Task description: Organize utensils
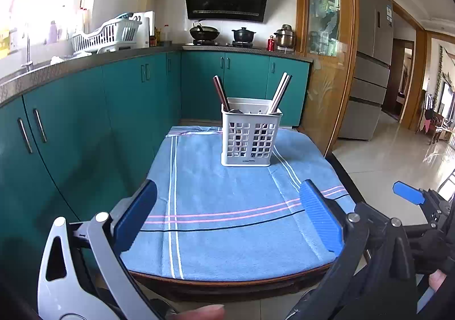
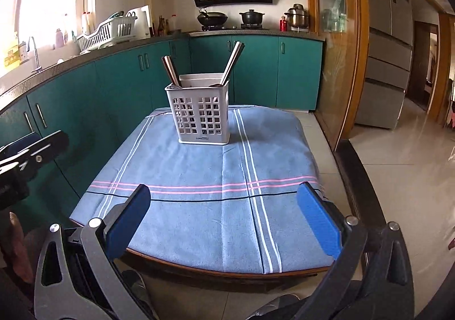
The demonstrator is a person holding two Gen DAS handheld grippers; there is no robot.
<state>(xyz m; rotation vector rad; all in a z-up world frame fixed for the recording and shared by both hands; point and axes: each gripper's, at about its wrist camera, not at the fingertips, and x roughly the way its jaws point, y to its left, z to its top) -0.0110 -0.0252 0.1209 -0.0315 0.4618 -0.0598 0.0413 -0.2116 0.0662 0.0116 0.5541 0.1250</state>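
Your left gripper (image 1: 227, 223) hangs over the near edge of the small table (image 1: 227, 286), its blue pads spread wide apart with nothing between them. Your right gripper (image 2: 224, 220) hangs the same way, jaws apart and empty, just beside the left one; the left wrist view catches one of its blue pads at the far right.

The white utensil holder (image 1: 249, 135) stands upright toward the far end of the table, on the blue striped cloth (image 1: 227, 200) that covers the top. It is well apart from both grippers. Dark chopsticks (image 1: 221, 94) lean out of its left side, and a second bunch of chopsticks (image 1: 281, 92) leans out to the right. Inside the rim you can make out some metal utensil ends, too small to tell apart.

The rest of the cloth lies bare between you and the holder.
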